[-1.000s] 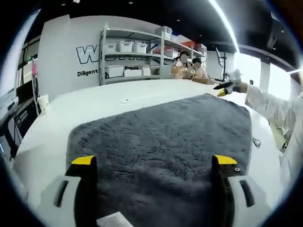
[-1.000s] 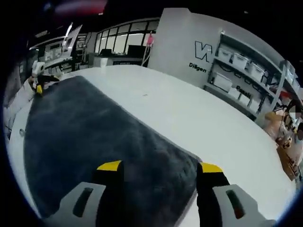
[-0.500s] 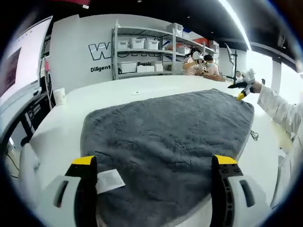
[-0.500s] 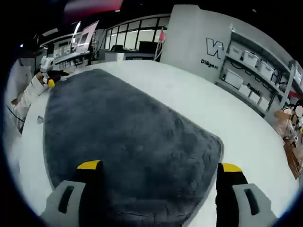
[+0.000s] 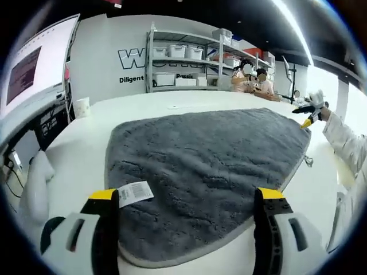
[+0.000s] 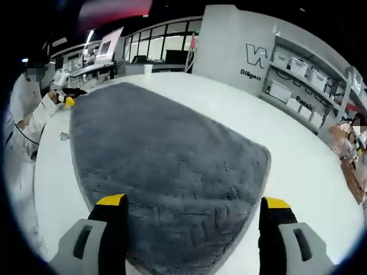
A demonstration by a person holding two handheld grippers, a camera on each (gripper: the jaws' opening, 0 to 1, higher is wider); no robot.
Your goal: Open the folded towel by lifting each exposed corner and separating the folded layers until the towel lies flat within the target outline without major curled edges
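The grey towel (image 5: 206,166) is lying spread in a single layer on the white table (image 5: 86,149), and no folded layers are standing out in either view. The left tool (image 5: 186,197) is hovering just over the towel's near edge with its jaws set wide and holding nothing; the right tool (image 6: 195,203) is doing the same over the opposite end, jaws wide and empty. In the left gripper view the right tool is also showing small at the towel's far corner, at the end of a white sleeve (image 5: 344,143).

The step in hand appears to be the final check and smoothing. To do it well, each tool should be going after edges only, not the middle of the pile. The near hem beside the white care label (image 5: 133,192) is looking slightly rolled under, so a shallow pinch on that hem and a short outward pull, kept low to the table, should be flattening it without dragging the whole cloth. The two ends are best pulled in opposite directions together, so the towel is tensioning rather than sliding.

A target outline on the table is too faint to make out here, so alignment is hard to judge.
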